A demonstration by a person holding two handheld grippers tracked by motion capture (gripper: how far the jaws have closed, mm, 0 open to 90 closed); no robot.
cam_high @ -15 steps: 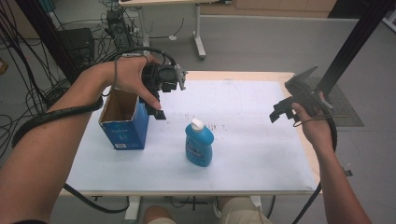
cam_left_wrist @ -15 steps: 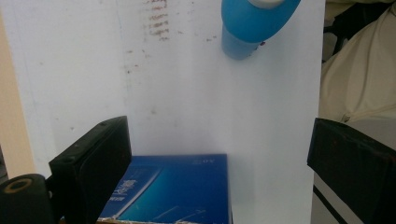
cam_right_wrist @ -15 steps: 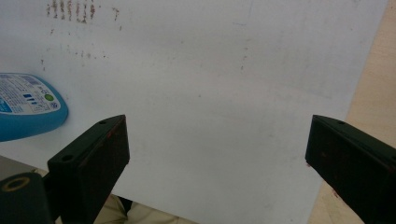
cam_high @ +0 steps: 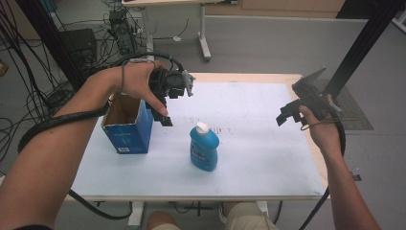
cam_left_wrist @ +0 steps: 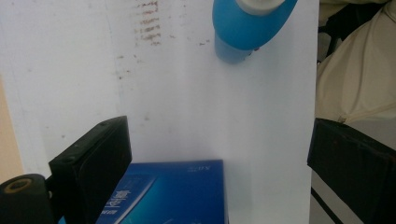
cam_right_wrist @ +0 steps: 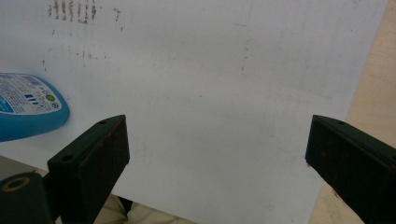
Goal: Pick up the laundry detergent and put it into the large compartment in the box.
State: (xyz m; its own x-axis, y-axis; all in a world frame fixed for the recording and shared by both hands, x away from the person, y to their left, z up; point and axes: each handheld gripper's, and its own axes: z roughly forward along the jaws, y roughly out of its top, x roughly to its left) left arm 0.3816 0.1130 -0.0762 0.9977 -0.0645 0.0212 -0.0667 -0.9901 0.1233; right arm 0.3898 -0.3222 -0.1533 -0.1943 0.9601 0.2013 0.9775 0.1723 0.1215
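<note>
The blue cardboard box [cam_high: 128,125] stood open-topped near the left edge of the white table [cam_high: 268,158], its mouth turned up as if ready to take something in, and the blue bottle [cam_high: 204,147] with the white cap stood upright just to its right, apart from it and within easy reach of either hand. The left gripper [cam_high: 166,116] hung over the box's right-hand corner, pointing down, its jaws spread wide with nothing between them; in the left gripper view the box's blue side [cam_left_wrist: 173,193] lay beneath them and the bottle [cam_left_wrist: 247,28] farther off. I took that for a hand poised to steady the box or go for the bottle. The right gripper [cam_high: 286,114] waited well off over bare table at the right, jaws likewise wide and empty, the bottle [cam_right_wrist: 28,109] at the edge of its view.
</note>
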